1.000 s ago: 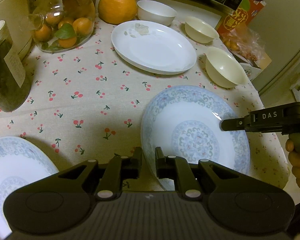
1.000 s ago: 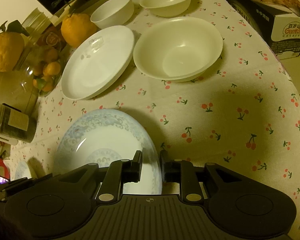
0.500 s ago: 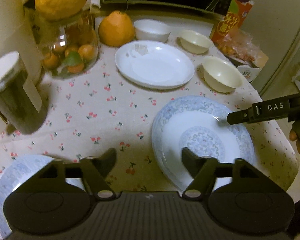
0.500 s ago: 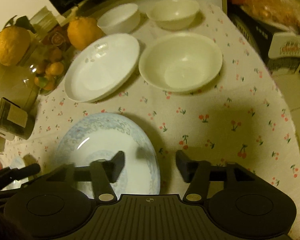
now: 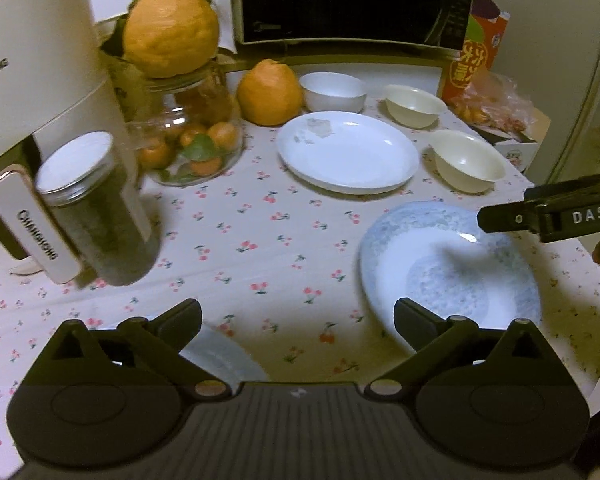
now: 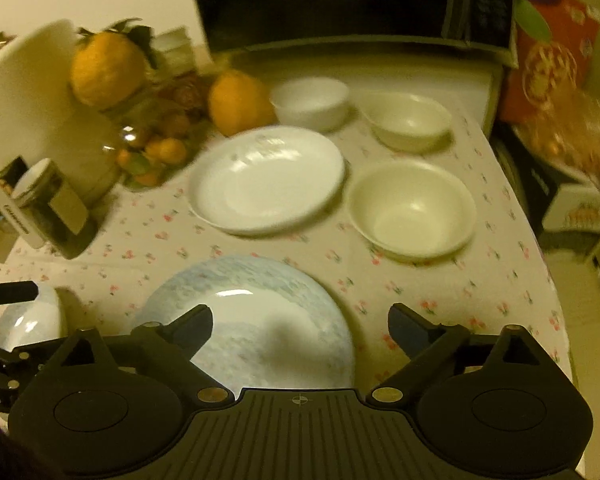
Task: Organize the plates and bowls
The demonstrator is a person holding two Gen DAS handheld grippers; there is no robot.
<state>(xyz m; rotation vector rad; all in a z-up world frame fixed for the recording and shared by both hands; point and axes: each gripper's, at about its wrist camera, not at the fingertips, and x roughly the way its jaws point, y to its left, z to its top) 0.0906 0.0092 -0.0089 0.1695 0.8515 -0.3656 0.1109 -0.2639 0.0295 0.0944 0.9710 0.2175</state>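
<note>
A blue-patterned plate lies flat on the cherry-print tablecloth near the front right. A second blue-patterned plate lies at the front left, partly hidden. A plain white plate sits mid-table, with a large cream bowl, a small cream bowl and a white bowl behind. My left gripper is open and empty above the cloth. My right gripper is open and empty above the front blue plate.
A glass jar of small oranges with a big citrus on top, a second citrus, a dark tea jar, a white appliance and a microwave crowd the left and back. A red box and snack bag stand at the right edge.
Both grippers were shut on the front blue plate's rim a second ago. They have opened, let it go onto the cloth, and drawn up and back.
</note>
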